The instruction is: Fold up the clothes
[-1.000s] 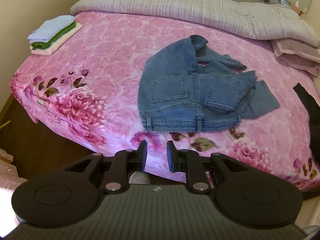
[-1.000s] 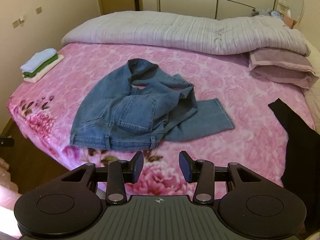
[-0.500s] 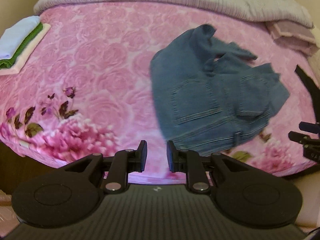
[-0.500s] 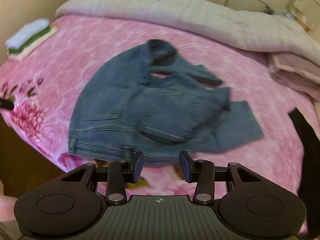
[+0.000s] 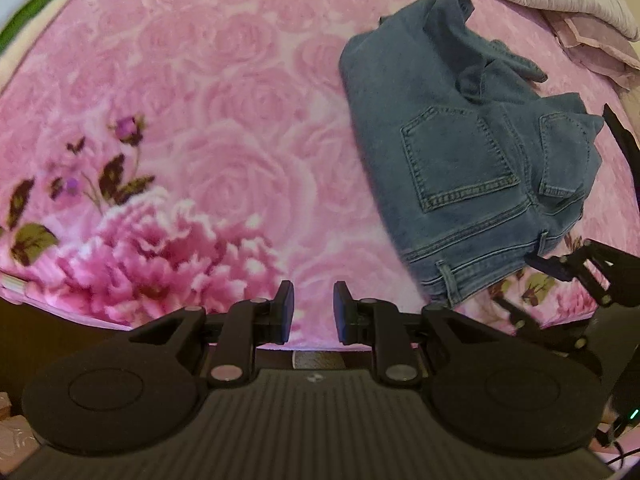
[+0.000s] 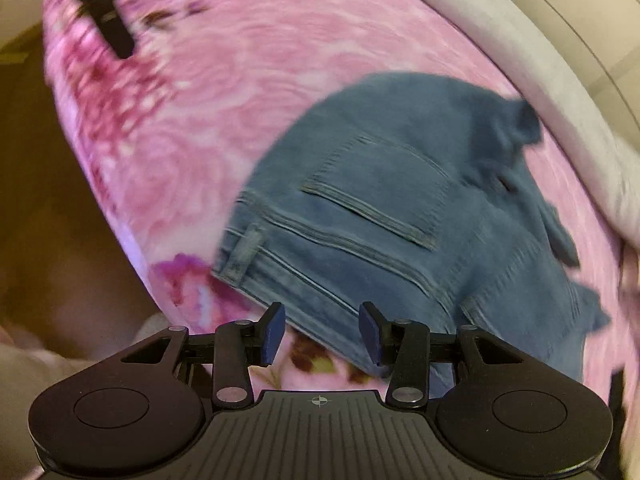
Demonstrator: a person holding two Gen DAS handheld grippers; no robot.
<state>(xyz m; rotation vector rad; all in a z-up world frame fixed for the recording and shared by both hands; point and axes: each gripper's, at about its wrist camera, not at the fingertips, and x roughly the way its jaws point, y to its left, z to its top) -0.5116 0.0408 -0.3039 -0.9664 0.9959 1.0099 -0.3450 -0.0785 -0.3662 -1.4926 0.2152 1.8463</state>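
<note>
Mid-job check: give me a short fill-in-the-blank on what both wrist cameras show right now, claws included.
1. The crumpled garment on the pink floral blanket is a pair of blue ____.
2. The left claw has ____ between its pads.
3. The right claw, its pads opening, hovers at the garment's ____ edge, where the belt loop is sewn.
4. In the left wrist view, the garment lies to the ____ of the left claw.

Missing words: jeans; nothing; waistband; right
</note>
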